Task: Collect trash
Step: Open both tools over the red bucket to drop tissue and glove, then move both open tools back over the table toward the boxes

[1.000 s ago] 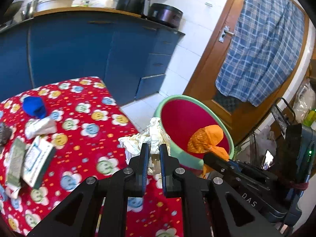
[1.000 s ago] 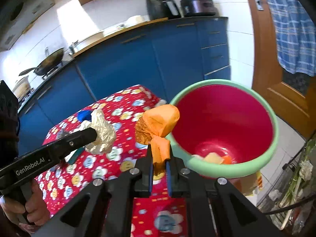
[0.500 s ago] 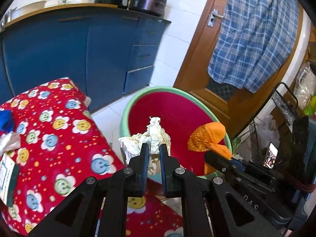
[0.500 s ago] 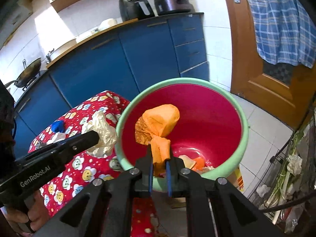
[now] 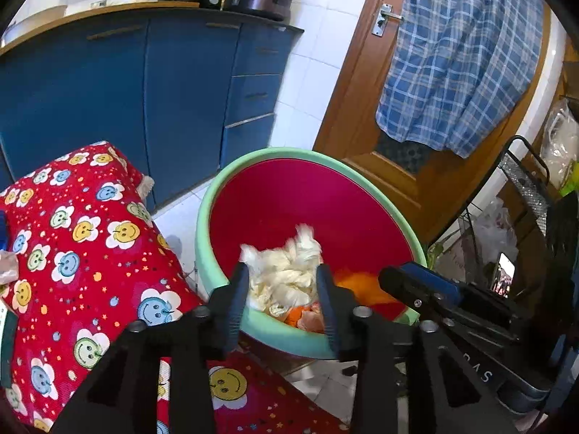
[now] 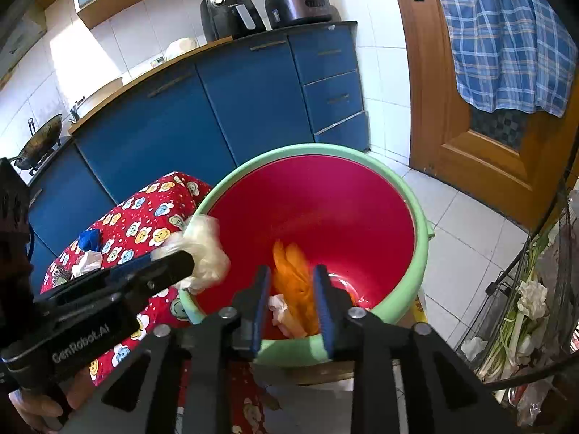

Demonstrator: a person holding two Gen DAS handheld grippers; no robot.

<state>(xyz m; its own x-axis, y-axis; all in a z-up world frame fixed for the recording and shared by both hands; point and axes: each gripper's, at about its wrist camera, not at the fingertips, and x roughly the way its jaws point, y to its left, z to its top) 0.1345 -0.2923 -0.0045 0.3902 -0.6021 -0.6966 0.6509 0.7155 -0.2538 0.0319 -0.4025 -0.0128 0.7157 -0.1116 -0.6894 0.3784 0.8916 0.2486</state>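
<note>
Both grippers were pinching trash – now the left gripper (image 5: 282, 291) and right gripper (image 6: 291, 298) are opening, dropping white paper (image 5: 286, 275) and orange wrapper (image 6: 295, 271) into the near bin (image 6: 421, 238).

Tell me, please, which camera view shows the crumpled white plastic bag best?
The left wrist view: the white plastic bag sits centred between the opening left claw fingers, above the bin. The right wrist view shows it sideways, partly hidden.

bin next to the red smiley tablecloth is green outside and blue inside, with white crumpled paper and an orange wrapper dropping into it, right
Not quite: the bin is green outside but red inside, not blue, as the right wrist view shows. The rest holds: it stands beside the red smiley tablecloth, and the white crumpled paper and the orange wrapper are dropping into it as both grippers' jaws are opening.
</note>
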